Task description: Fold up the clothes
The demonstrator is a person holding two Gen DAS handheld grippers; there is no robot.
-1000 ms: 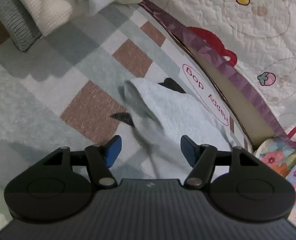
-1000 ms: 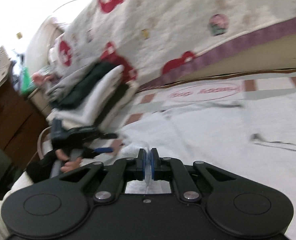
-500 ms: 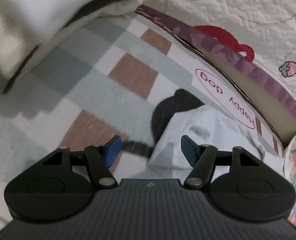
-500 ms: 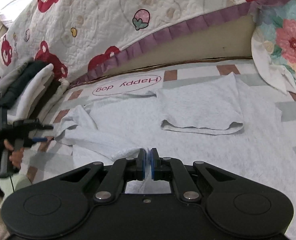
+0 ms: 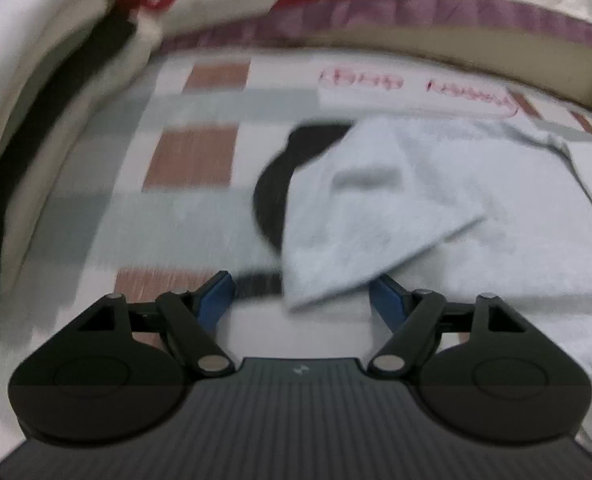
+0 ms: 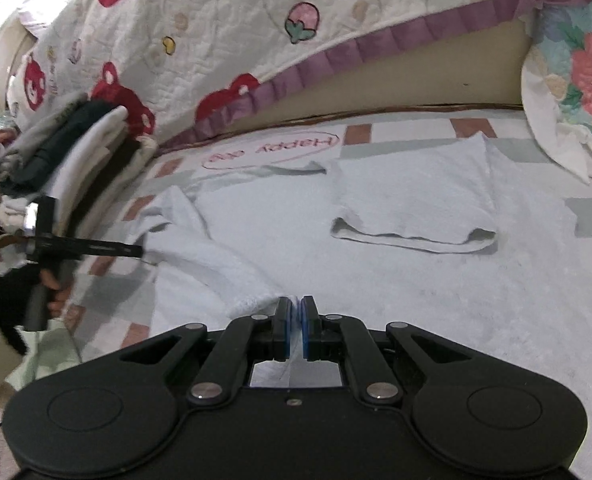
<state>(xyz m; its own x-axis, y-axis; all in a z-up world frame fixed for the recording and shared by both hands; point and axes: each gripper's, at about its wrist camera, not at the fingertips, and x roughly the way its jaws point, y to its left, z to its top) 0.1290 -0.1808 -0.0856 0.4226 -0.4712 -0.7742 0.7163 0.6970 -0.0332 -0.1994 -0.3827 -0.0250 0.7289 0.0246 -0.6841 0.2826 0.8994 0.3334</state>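
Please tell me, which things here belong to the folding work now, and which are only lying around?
In the job:
- grey shirt
- right gripper, shut on its edge
- left gripper, open at its sleeve

Lying about:
- clothes stack
- checked mat
- bear quilt
- floral pillow

Pale grey garment (image 6: 416, 264), checked mat (image 5: 200, 152)

One grey garment (image 6: 396, 264), two tools, perhaps six stacked clothes (image 6: 68, 148).
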